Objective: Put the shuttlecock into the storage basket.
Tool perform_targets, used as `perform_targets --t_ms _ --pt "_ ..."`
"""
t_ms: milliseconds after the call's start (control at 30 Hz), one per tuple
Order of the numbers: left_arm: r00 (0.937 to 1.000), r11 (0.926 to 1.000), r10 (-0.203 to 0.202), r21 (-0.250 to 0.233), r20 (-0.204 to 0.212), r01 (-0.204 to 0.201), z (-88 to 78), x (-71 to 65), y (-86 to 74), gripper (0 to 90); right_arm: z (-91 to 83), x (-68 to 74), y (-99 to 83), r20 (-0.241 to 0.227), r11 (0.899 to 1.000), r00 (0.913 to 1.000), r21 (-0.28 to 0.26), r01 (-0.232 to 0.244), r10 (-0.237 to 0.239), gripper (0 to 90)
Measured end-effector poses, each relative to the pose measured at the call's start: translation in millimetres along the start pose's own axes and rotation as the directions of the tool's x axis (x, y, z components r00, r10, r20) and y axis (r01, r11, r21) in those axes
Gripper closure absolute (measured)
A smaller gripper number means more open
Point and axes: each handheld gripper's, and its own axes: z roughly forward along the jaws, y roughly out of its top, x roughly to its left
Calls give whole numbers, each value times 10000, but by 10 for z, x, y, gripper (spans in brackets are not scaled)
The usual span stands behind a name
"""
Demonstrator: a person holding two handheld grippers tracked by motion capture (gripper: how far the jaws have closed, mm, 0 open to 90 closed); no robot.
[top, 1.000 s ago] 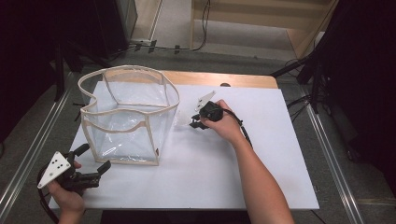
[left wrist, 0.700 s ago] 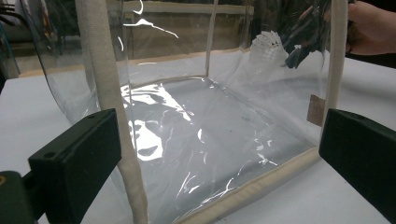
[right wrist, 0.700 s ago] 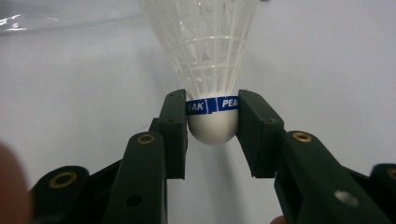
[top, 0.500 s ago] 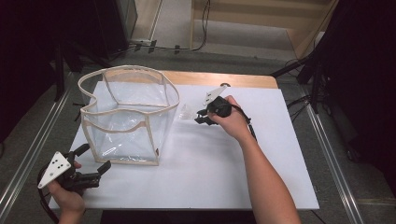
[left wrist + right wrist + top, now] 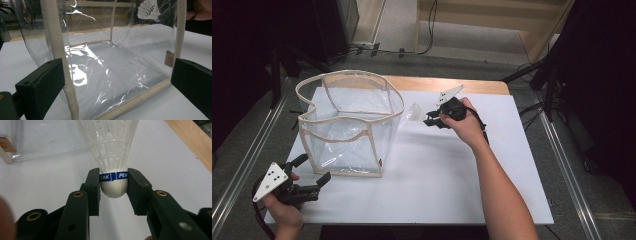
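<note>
Right gripper (image 5: 113, 186) is clamped on a shuttlecock (image 5: 110, 150), jaws pressing either side of the rounded white cork at the blue band, skirt pointing away from the camera. Gripping the cork rather than the thin plastic skirt looks sensible: the cork is the only firm part, and the skirt would likely crush or slip

In the high view the same gripper (image 5: 434, 120) holds the shuttlecock (image 5: 414, 111) off the white surface, just beside the right-hand wall of the clear bag (image 5: 349, 125) and not yet over its open top. Judgement: the shuttlecock is meant to go into the bag, so the step in hand is the carry toward the opening; it needs to clear the cream-trimmed rim before release

Left gripper (image 5: 309, 182) sits near the front left corner of the bag, jaws spread wide and holding nothing. In the left gripper view its two black jaws flank the bag's front face (image 5: 107, 75) without touching it, one cream edge strip standing just by the nearer jaw. It seems parked there to steady the bag if it shifts or sags; the walls are floppy film and the rim bows inward

Surface: white sheet (image 5: 492, 190) laid over a wooden table (image 5: 452, 85), edge of bare wood at the far side. Room: grey floor, cables trailing beyond the table, dark stands and drapes either side, pale wooden furniture at the back
</note>
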Motion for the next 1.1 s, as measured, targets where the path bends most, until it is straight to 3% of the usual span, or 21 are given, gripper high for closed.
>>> perform_targets --t_ms 267,567,1100 --pt "10000 10000 0 5 -1 0 1 0 0 0 -206 1 109 205 9983 9997 -571 -129 141 624" --pt "10000 10000 -3 6 3 3 1 -2 0 0 -333 11 221 376 9983 9992 -572 -123 145 624" --pt "10000 10000 21 30 -19 -21 1 -7 2 0 -595 33 450 709 9934 9974 -1143 -25 106 624"
